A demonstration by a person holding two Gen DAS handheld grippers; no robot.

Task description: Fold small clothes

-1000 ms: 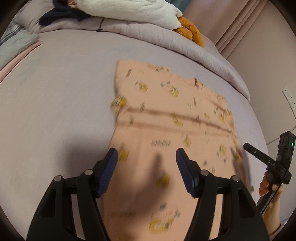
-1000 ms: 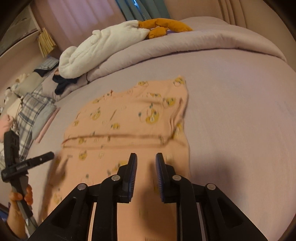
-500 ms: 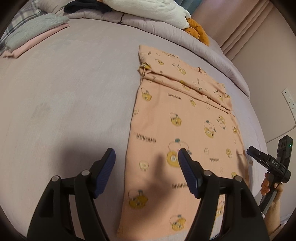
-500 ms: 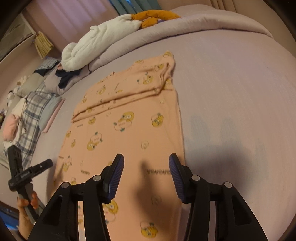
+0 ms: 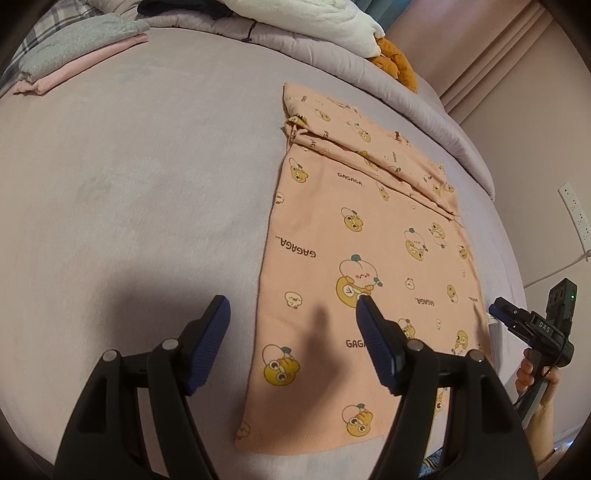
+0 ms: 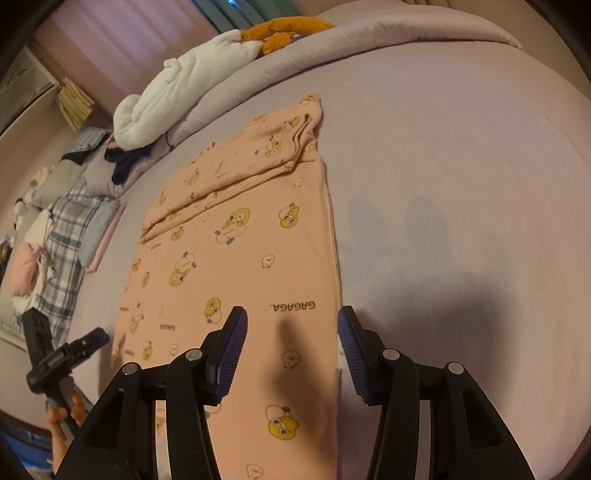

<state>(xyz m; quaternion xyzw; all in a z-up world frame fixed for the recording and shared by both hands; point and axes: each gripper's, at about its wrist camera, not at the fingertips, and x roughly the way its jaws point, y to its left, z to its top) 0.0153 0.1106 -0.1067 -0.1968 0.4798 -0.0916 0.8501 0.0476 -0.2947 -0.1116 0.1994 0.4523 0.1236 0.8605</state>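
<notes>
Peach-pink cotton garment [image 5: 369,258], printed with yellow cartoon chicks and the word GAGAGA, lies flat on the lilac bedsheet [image 5: 129,184]; its far end is folded back on itself into a doubled band [image 5: 369,147], and its near hem reaches toward us. We see the left gripper [image 5: 291,314] hanging above the garment's left edge, its blue ribbed fingers [image 5: 210,343] spread apart with nothing between them, one finger over bare sheet and the other over the printed cloth. In the right wrist view the right gripper [image 6: 291,332] hangs over the garment's right edge [image 6: 332,258]; its fingers [image 6: 232,350] have just been opening and now stand released, gripping nothing, with cloth below the gap and no pad pressing on it. Each gripper throws a dark shadow on the fabric beneath. At the frame margin of each view we note the other gripper, held in a hand [image 5: 535,373]. Beyond the garment a rolled lilac duvet [image 6: 332,48] carries a white plush toy [image 6: 177,92] with orange parts [image 6: 284,31]. A folded grey and pink stack [image 5: 81,59] rests on the sheet at far left, well apart from the garment.
</notes>
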